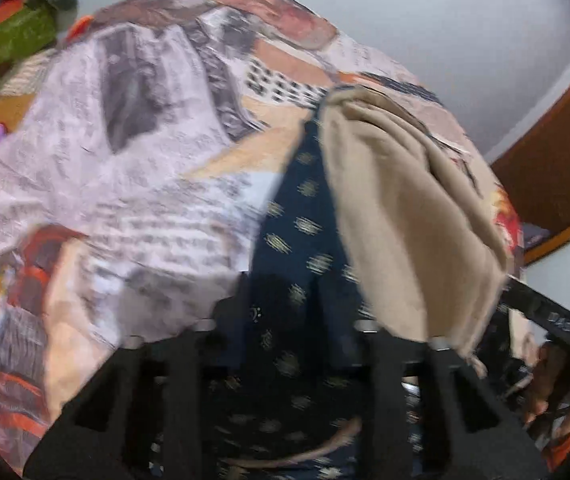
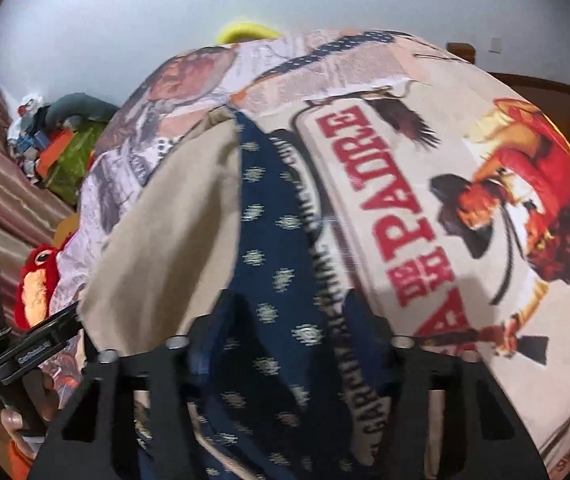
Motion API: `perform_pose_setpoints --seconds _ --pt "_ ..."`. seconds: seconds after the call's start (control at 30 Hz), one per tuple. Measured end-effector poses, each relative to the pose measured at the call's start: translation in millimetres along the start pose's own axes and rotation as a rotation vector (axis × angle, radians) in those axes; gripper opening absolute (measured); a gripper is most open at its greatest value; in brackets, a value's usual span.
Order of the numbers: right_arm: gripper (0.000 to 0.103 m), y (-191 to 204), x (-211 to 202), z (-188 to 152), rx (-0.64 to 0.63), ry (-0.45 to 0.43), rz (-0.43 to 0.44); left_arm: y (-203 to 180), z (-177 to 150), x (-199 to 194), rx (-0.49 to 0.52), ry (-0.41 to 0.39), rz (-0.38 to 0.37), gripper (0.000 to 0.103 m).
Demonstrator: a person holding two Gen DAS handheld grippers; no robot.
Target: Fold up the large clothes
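Item — navy garment (image 2: 281,216): dark blue cloth with small pale woven motifs, lying in a strip from 12 o'clock down to 6 o'clock in both wrist views, on top of the printed bedcover (image 2: 425,184). A tan cloth (image 2: 169,232), plain and unprinted, lies over the navy strip's edge — at 9 o'clock of it in the right wrist view, at 3 o'clock in the left wrist view (image 1: 401,216); whether it is lining or a separate piece cannot be told.

Left gripper (image 1: 285,304): black fingers straddle the navy cloth (image 1: 297,240), which runs between them and down toward the camera. Jaws partly drawn in; the blur does not show whether the pads press the cloth.

Right gripper (image 2: 289,320): fingers likewise either side of the navy strip, cloth bunched between them; grip cannot be told.

Bedcover, print: red block letters reading roughly "PADRE", upside down, at 3 o'clock of the navy strip; a black arc of lettering beside it, not legible; a figure in red with a dark hat and rifle at far 3 o'clock. In the left wrist view the cover (image 1: 133,184) shows newsprint-like text, unreadable.

Surroundings: striped fabric (image 2: 1,168) at 9 o'clock; red plush toy (image 2: 39,280) at 8 o'clock; green bundle (image 2: 69,160) at 10 o'clock; pale wall (image 2: 125,20) at 12 o'clock.
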State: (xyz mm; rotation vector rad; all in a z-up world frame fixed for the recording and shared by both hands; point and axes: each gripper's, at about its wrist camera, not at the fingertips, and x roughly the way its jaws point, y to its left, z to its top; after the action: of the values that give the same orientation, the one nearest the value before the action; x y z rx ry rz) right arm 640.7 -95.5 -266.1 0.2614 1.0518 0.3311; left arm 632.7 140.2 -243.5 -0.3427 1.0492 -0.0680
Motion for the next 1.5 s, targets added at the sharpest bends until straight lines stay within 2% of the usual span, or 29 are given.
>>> perform_pose_setpoints --seconds 0.07,0.1,0.13,0.23,0.47,0.67,0.87,0.97,1.07,1.17,1.23,1.27,1.3,1.33,1.37,1.4,1.43,1.47,1.5 --pt "0.029 7 -2 -3 -0.024 -0.003 0.004 -9 -5 -5 0.039 -0.014 0.020 0.015" --pt "0.022 11 -4 -4 -0.041 -0.007 0.001 -13 -7 -8 0.067 -0.016 0.028 0.005" --pt "0.016 15 -8 -7 -0.067 -0.012 -0.007 -17 -10 -13 0.091 -0.021 0.042 0.005" --pt "0.009 32 -26 -18 -0.149 -0.035 0.006 -24 -15 -33 0.124 -0.034 0.032 0.004" --pt "0.007 62 -80 -49 -0.265 -0.080 0.038 -33 -42 -89 0.196 -0.065 -0.013 0.004" --pt "0.007 67 -122 -90 -0.317 -0.086 0.051 -30 -88 -117 0.232 -0.016 -0.041 0.004" --pt "0.007 65 -141 -136 -0.383 -0.044 0.015 -26 -143 -119 0.274 0.059 -0.011 0.004" --pt "0.007 63 -145 -156 -0.397 -0.021 0.011 -18 -161 -115 0.265 0.091 0.017 0.005" --pt "0.007 63 -152 -165 -0.405 -0.039 -0.015 -13 -171 -119 0.274 0.093 0.067 0.005" --pt "0.007 64 -156 -158 -0.405 -0.024 -0.015 -9 -168 -132 0.284 0.074 0.080 0.013" --pt "0.008 66 -157 -149 -0.389 -0.015 -0.022 -6 -161 -143 0.277 0.033 0.088 0.032" --pt "0.008 67 -158 -145 -0.385 -0.018 -0.019 -5 -156 -148 0.274 0.011 0.096 0.038" --pt "0.009 68 -158 -140 -0.382 -0.022 -0.016 -2 -151 -153 0.267 -0.016 0.102 0.046" --pt "0.010 70 -156 -134 -0.380 -0.028 -0.014 -1 -144 -155 0.259 -0.035 0.106 0.050" --pt "0.011 72 -155 -130 -0.378 -0.031 -0.014 0 -138 -157 0.250 -0.051 0.108 0.051" --pt "0.019 74 -151 -123 -0.374 -0.034 -0.015 1 -132 -156 0.242 -0.061 0.113 0.051" --pt "0.038 77 -148 -118 -0.370 -0.038 -0.017 3 -123 -155 0.232 -0.068 0.119 0.052" --pt "0.051 79 -144 -111 -0.362 -0.050 -0.016 4 -116 -152 0.222 -0.071 0.120 0.052" --pt "0.072 82 -142 -107 -0.357 -0.065 -0.011 6 -110 -149 0.214 -0.073 0.120 0.052"
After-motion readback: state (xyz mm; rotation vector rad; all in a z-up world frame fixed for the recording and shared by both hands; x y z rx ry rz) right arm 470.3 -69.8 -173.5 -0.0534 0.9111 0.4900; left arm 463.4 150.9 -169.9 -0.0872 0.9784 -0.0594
